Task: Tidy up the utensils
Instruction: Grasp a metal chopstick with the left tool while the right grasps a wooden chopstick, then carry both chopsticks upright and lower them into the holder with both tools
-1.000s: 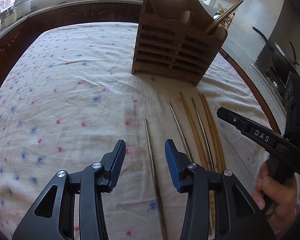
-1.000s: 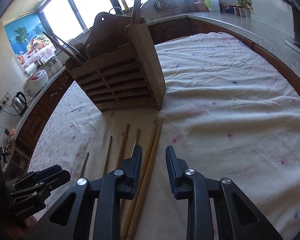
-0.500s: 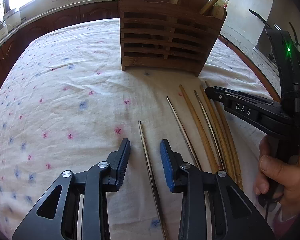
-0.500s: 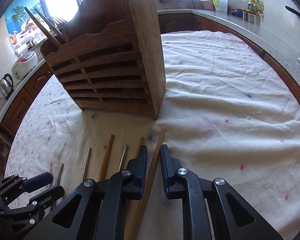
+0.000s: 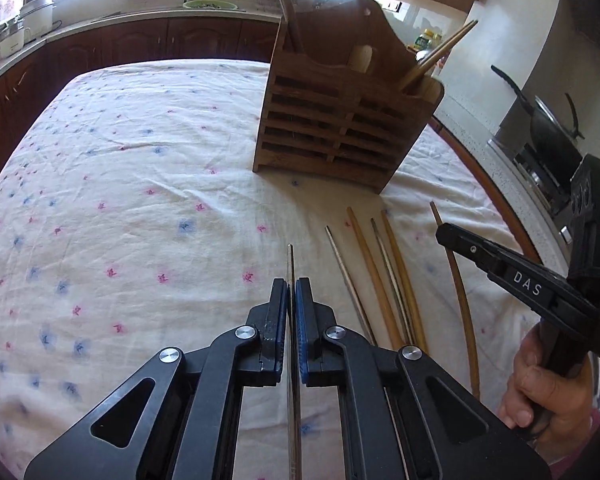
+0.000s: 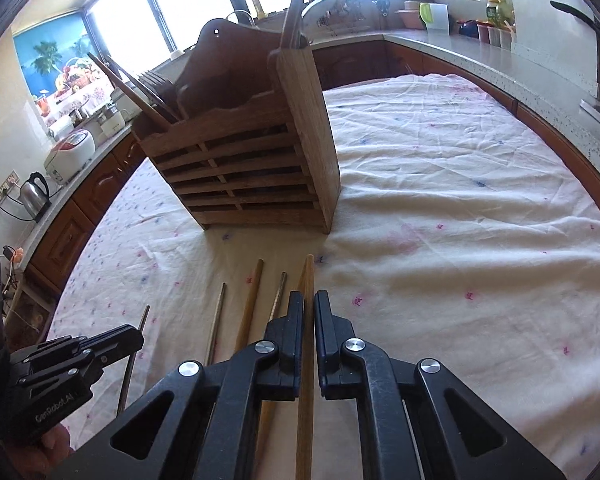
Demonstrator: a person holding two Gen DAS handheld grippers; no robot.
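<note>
My left gripper (image 5: 291, 285) is shut on a thin metal chopstick (image 5: 290, 258), whose tip pokes out ahead of the blue pads over the cloth. My right gripper (image 6: 308, 299) is shut on a wooden chopstick (image 6: 309, 274); in the left wrist view this gripper (image 5: 444, 236) is on the right with the same wooden chopstick (image 5: 462, 300) in it. Between the two held sticks lie a metal chopstick (image 5: 342, 264), a wooden one (image 5: 374, 272), another metal one (image 5: 385, 258) and another wooden one (image 5: 400, 264). The slatted wooden utensil holder (image 5: 340, 132) stands beyond them with utensils in it.
A white cloth with small flowers (image 5: 140, 200) covers the round table. In the right wrist view the holder (image 6: 252, 168) stands close ahead and the left gripper (image 6: 136, 334) is at the lower left. Kitchen counters, a kettle (image 6: 34, 192) and a stove with a pan (image 5: 548, 128) ring the table.
Both grippers went from open to shut, the left onto the metal chopstick and the right onto the outer wooden chopstick. Both views have drawn back a little from the holder.
</note>
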